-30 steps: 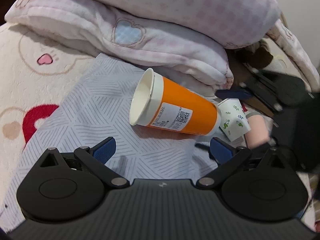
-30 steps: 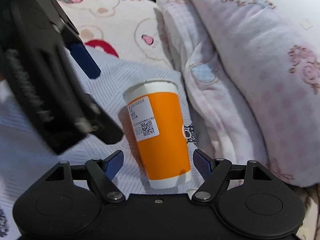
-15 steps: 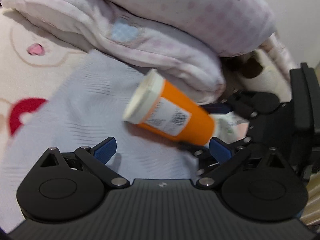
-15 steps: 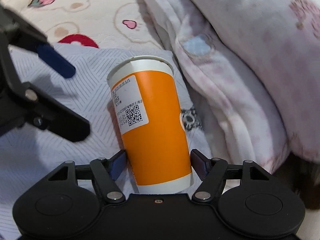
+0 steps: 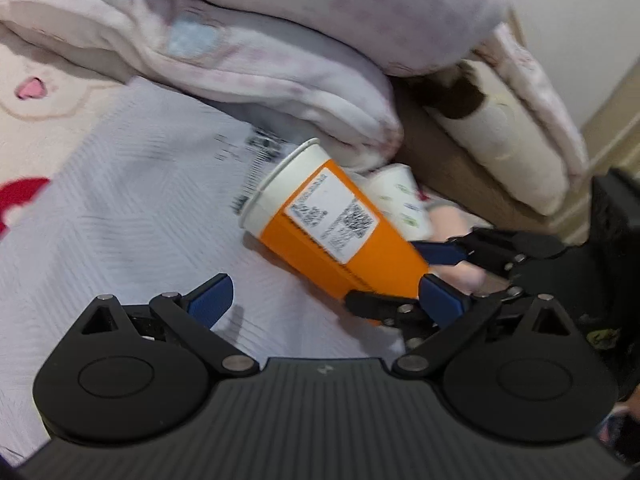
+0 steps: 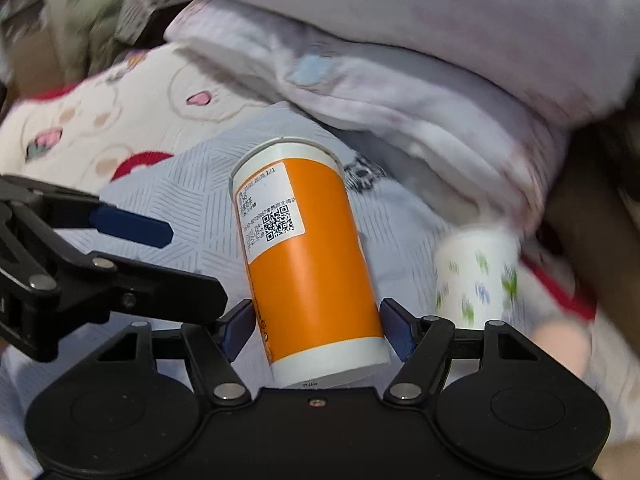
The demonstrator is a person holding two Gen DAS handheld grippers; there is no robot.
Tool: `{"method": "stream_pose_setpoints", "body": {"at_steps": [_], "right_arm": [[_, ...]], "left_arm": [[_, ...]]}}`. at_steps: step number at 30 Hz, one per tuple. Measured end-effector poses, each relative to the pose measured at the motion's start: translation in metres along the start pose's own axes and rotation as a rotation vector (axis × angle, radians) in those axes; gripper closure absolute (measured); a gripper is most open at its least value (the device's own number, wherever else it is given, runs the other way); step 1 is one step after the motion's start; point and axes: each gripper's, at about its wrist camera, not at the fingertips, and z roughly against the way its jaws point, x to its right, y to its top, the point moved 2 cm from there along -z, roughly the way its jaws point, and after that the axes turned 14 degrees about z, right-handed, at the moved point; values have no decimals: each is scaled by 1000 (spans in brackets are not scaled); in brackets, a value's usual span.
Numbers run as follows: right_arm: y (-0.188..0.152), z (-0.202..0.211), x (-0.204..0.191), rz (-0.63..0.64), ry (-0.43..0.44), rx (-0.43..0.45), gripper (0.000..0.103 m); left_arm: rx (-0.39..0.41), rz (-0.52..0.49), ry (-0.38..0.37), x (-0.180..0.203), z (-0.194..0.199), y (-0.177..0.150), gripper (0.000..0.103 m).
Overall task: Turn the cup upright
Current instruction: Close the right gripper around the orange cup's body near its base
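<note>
Though the right gripper (image 6: 316,326) clamps the orange cup (image 6: 308,264) near its base, the cup is tilted, not upright, while the left gripper (image 5: 324,300) hangs open, empty.

Folded pink checked fleece blankets (image 5: 248,52) piled behind a pale grey line-patterned cloth (image 5: 120,216); small white leaf-printed paper cup (image 6: 476,276) nearby

Right claw (image 6: 316,330) clamped shut, left claw (image 5: 320,300) spread wide
</note>
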Motion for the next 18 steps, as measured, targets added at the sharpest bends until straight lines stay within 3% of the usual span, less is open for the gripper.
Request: {"method": "stream_pose_setpoints", "body": {"at_steps": [11,15,18], "right_arm": [[-51,45,-22,-128,-45,36,30],[-67,55,-26,-233,-63,2,30],[-81,62,-31,-333,-19,-10,31]], "left_arm": [[-111,-37,-43,38,2,-41,3],[-174,-8,-65,43,4,-52,3],[-211,-7,-60,45,4,-60,3]]}}
